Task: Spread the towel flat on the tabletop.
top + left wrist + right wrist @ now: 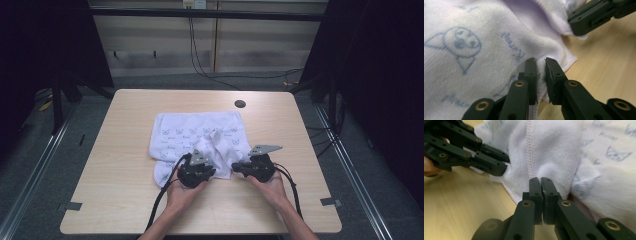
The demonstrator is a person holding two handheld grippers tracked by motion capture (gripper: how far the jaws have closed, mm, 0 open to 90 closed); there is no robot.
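A pale wooden table (125, 150) stands on grey floor between dark curtains. Both the left gripper (540, 65) and right gripper (541, 182) are pinched onto the white printed towel's (195, 132) near edge.

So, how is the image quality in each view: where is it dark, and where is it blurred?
High view: dim, dark at both sides, the table evenly lit, the towel soft. Left gripper view: cloth print sharp near the jaws, table blurred. Right gripper view: stitched hem sharp, the towel's right part smeared, the near knuckles out of focus.
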